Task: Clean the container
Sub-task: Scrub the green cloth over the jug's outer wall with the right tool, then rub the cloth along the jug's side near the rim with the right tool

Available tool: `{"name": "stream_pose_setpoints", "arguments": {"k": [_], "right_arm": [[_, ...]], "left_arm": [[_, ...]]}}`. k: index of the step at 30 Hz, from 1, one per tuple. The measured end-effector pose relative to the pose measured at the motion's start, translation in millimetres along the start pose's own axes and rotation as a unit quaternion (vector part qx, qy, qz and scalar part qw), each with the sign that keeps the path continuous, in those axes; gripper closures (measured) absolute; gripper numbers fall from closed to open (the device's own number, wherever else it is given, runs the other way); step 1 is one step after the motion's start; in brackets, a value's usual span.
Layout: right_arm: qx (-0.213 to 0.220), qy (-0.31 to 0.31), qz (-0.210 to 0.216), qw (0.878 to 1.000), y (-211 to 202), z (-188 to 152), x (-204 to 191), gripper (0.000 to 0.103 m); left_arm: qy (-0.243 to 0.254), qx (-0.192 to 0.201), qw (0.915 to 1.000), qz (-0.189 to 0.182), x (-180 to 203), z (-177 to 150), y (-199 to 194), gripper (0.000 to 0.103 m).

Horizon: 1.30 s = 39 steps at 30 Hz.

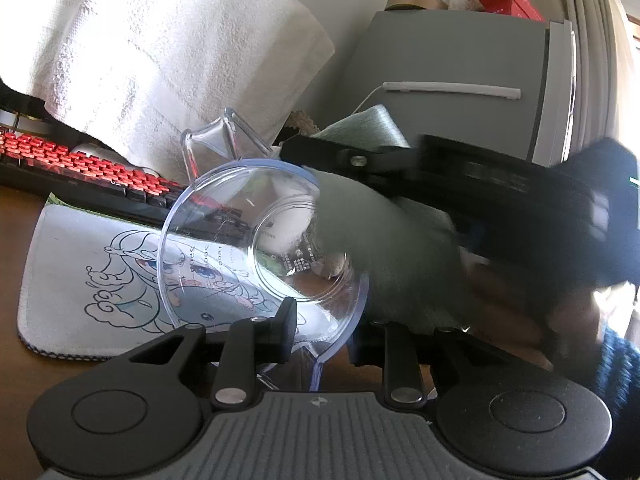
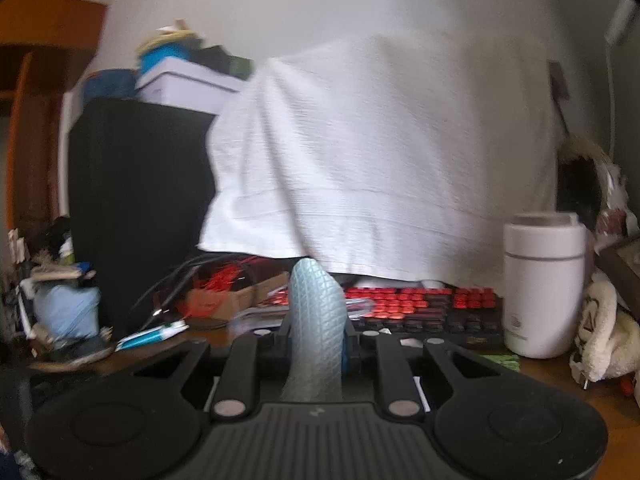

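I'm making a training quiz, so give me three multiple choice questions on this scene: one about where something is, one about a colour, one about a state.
1. Where is the white tumbler?
A. right of the keyboard
B. on the white towel
C. inside the container

2. What colour are the keyboard's keys?
A. blue
B. red
C. green

3. What is the right gripper doing?
A. standing open
B. shut on the cloth
C. shut on a pen

Answers:
1 A, it stands off the keyboard's right end.
2 B, the keys are red.
3 B, cloth fills the closed fingers.
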State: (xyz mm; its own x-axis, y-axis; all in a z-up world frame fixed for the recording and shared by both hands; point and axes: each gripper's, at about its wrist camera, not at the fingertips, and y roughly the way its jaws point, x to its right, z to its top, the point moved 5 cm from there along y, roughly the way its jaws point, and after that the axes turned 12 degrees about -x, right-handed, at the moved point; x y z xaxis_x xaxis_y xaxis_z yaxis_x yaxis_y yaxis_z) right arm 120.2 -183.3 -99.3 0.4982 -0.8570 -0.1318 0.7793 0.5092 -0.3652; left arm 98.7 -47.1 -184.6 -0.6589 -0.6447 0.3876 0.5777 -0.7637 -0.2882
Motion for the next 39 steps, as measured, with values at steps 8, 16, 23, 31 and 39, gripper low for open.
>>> {"name": "stream_pose_setpoints", "arguments": {"k": [8, 16, 23, 31, 39], "right_arm": [[-0.003, 0.032, -0.024, 0.999, 8, 3, 14, 0.084], [0.006, 0.0, 0.005, 1.0, -13, -13, -24, 0.083], [0.006, -0.03, 0.019, 0.999, -21, -16, -43, 0.084], [-0.005, 0.017, 0.001, 1.0, 3, 2, 3, 0.087], [-0.008, 0.058, -0.003, 0.998, 14, 7, 24, 0.087]], "left_arm": [[0.005, -0.001, 1.0, 0.001, 0, 0, 0, 0.077], [0.008, -0.002, 1.0, 0.002, 0, 0, 1, 0.077], [0.005, -0.001, 1.0, 0.002, 1, 0, 1, 0.077], [0.0, 0.001, 1.0, 0.001, 1, 0, 0, 0.078], [-0.002, 0.001, 1.0, -0.001, 0, 0, -1, 0.078]]}}
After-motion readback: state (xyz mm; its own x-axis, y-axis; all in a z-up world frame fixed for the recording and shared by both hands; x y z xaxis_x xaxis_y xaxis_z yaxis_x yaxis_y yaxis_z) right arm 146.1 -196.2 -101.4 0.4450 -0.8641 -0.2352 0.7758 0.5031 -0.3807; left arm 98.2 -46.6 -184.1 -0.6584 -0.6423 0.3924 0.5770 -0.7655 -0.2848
